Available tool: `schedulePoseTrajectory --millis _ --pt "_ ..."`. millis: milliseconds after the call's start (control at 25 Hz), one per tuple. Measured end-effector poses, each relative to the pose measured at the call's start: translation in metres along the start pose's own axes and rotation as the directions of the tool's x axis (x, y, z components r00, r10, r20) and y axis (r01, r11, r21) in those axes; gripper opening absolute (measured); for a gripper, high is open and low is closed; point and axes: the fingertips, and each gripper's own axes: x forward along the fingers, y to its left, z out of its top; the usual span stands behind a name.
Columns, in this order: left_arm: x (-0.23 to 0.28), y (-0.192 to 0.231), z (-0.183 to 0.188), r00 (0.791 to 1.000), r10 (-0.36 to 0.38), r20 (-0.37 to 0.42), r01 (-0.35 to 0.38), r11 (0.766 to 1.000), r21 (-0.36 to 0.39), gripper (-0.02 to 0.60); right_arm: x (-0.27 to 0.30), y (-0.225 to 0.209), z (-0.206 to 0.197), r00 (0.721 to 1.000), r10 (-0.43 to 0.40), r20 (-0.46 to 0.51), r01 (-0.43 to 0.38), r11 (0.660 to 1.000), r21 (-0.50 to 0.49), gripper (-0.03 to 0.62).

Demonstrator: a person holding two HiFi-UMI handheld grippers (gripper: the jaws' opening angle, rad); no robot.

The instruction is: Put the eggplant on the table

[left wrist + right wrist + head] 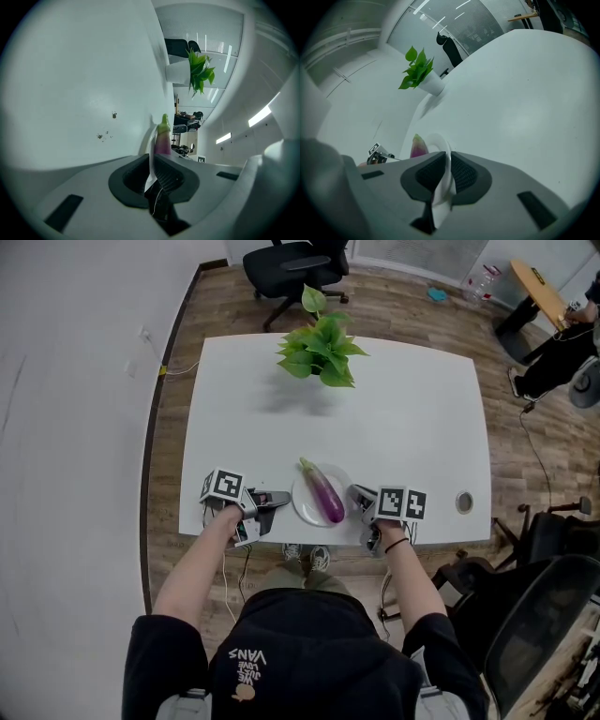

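head view, white table (412, 418), wood floor (403, 306), left tool (281, 499) and right tool (358, 495) clamped on plate (302, 503) holding eggplant (326, 495)

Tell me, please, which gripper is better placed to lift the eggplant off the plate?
Probably the right gripper. Both it and the left gripper are shut on the plate rim, but the eggplant lies with its thick purple end toward the right side, close to that gripper.

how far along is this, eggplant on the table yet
Done: the left gripper and right gripper are each clamped on the plate rim. In hand: the plate, carrying the eggplant, at the near edge of the table; resting or hovering, unclear. Left: release it; the eggplant lies on the plate, not on bare table.
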Motion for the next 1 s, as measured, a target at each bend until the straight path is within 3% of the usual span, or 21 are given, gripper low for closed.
schedulePoseTrajectory --millis 200,1000 --pt "0.011 -0.015 0.000 0.999 -0.052 -0.002 0.052 0.998 0.022 0.029 0.000 -0.001 0.000 1.000 0.001 0.002 -0.001 1.000 -0.003 0.041" --pt "0.024 -0.009 -0.004 1.000 -0.022 -0.003 0.022 1.000 0.008 0.029 -0.003 -0.001 0.002 0.999 -0.048 0.013 0.049 0.997 -0.065 0.041"
